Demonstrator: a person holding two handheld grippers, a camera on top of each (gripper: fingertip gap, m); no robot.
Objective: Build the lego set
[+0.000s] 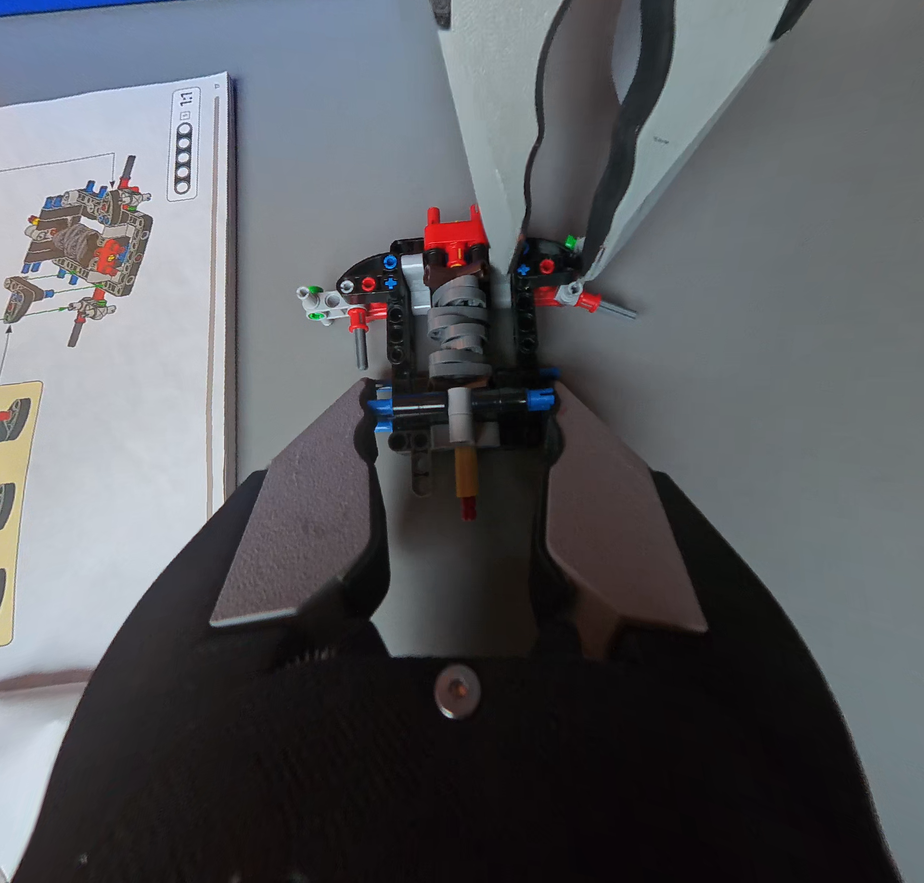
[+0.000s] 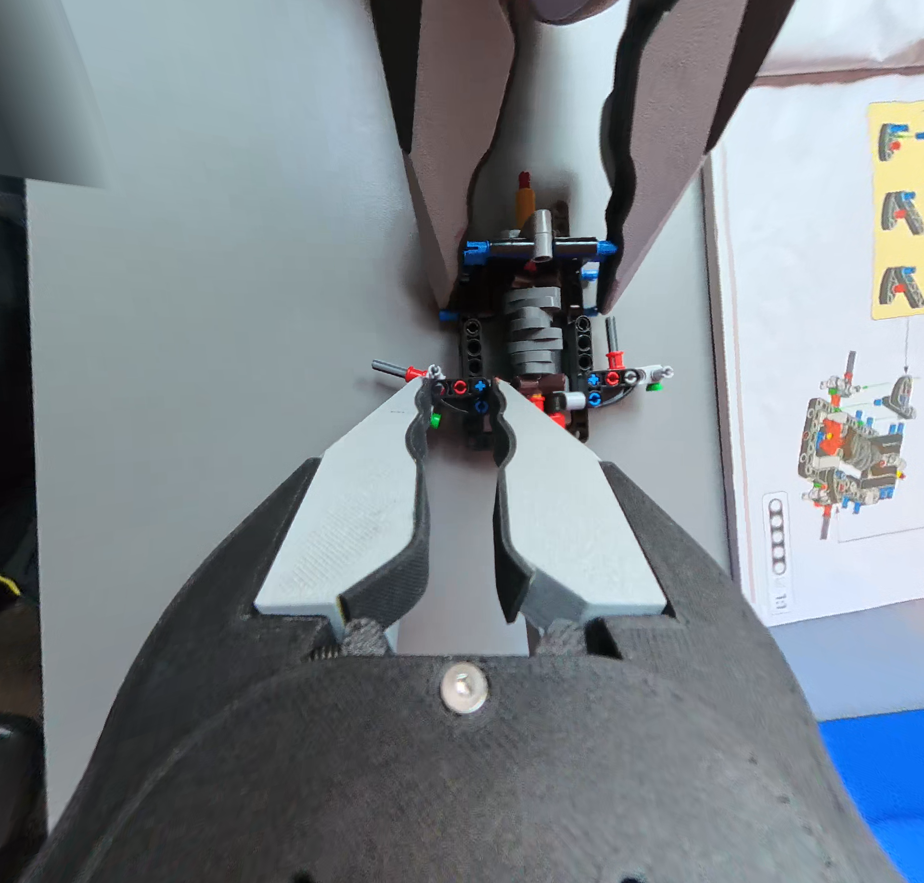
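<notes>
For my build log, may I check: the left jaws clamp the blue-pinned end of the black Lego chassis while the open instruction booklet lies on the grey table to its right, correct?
Not quite: the white open instruction booklet lies to the left of the black Lego chassis, not its right, as the left wrist view shows. The left gripper does clamp the blue-pinned end, on the grey table.

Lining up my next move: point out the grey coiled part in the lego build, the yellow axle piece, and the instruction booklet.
grey coiled part (image 1: 457,331): left wrist view, middle of the stacked coils.
yellow axle piece (image 1: 465,471): left wrist view, middle of its yellow sleeve.
instruction booklet (image 2: 820,409): right wrist view, bare white page area.
</notes>
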